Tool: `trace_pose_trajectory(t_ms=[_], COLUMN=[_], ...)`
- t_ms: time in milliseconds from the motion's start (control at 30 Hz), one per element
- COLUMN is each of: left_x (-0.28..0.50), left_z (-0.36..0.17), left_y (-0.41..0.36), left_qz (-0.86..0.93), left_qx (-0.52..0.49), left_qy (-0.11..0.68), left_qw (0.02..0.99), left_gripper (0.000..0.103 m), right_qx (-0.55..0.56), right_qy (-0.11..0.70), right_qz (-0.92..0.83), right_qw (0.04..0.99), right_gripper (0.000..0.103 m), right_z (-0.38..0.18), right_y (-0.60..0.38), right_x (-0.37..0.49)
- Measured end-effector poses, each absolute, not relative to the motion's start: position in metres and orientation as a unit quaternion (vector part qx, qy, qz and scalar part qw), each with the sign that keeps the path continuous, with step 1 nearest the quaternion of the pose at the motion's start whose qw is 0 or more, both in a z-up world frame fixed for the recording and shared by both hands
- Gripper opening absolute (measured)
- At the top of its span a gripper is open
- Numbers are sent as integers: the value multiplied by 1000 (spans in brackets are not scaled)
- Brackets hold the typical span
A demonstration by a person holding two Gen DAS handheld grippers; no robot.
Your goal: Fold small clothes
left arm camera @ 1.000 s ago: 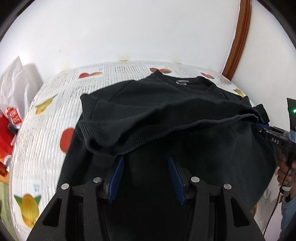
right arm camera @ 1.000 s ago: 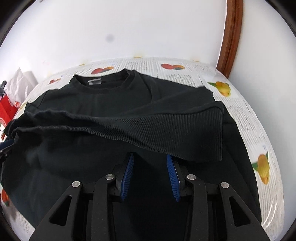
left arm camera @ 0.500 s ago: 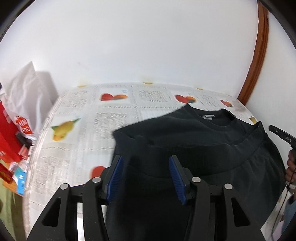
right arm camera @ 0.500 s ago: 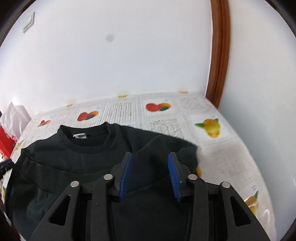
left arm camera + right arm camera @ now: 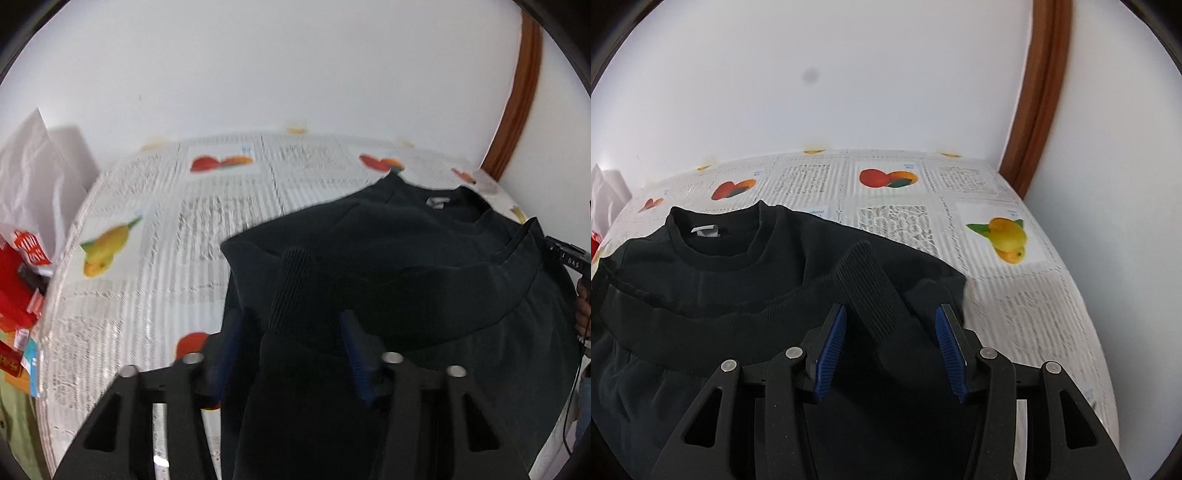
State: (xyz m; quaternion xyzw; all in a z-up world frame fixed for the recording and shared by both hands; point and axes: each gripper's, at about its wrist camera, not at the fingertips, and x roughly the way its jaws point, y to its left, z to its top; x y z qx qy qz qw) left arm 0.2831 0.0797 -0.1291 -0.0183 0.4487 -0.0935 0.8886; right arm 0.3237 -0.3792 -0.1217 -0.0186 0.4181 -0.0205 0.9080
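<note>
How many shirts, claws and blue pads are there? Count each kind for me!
Shirt: 1, black, on the fruit-print tablecloth
Claws: 2, the left claw closing and the right claw opening, each with shirt cloth between its pads but not pinched
Blue pads: 4, two on each claw
Total: 7

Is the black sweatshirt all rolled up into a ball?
No, the black sweatshirt lies spread flat on the fruit-print tablecloth, with its ribbed hem folded up below the collar.
</note>
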Motion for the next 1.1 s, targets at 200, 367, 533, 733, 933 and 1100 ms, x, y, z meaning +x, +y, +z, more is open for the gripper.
trace_pose_trajectory(t_ms=[200,367,533,733,933,1100], left_x=[258,243,259,262,254,244], left_z=[-108,-77,-84,-108,-109,-107], left_y=[80,89,85,89,80,73], left_qz=[-85,-105,-88,-95,-123,-136], left_qx=[-22,-72,-65,-74,-42,-21], left_qy=[395,336,375,417,430,424], left_qw=[914,933,920,901,893,895], left_gripper=[12,11,12,14,14,23], right_qx=[-37,-1,39,24,42,39], right_qy=[419,354,312,329,337,336], right_qz=[-2,36,51,43,38,39], right_qw=[907,935,948,943,940,940], right_gripper=[17,14,14,14,14,14], right_z=[-126,-93,-65,-76,-83,-81], right_y=[-370,-382,-399,-392,-396,-395], right_x=[328,302,298,304,308,305])
